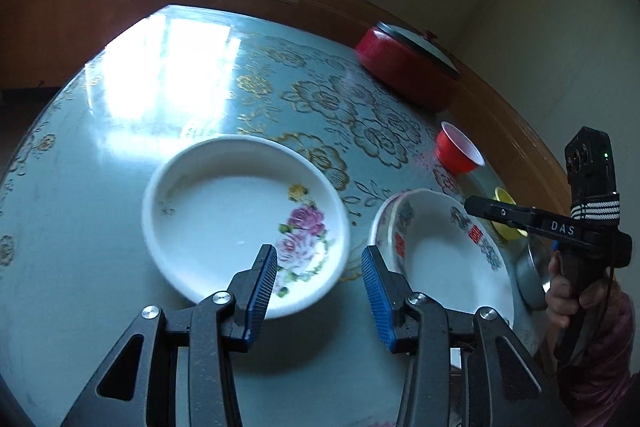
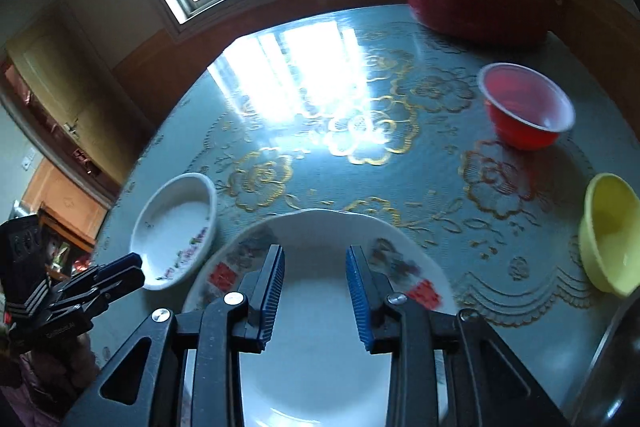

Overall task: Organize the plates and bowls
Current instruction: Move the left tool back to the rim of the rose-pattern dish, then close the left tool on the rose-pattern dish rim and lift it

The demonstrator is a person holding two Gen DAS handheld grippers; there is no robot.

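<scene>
Hovering w/ jaws apart and empty, left gripper (image 1: 320, 263) and right gripper (image 2: 316, 267) are kept over rose plate (image 1: 224, 211) and patterned plate (image 2: 320, 327), lower centre; rim slip risked if pinched off-centre.

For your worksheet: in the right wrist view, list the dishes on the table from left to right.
White flowered plate → plate with red squares under the right gripper → red bowl → yellow bowl.

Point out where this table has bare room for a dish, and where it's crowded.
Bare: the glossy stretch of table toward the window, between the rose plate and red pot. Crowded: the right edge, where red bowl, yellow bowl and red-patterned plate cluster.
</scene>
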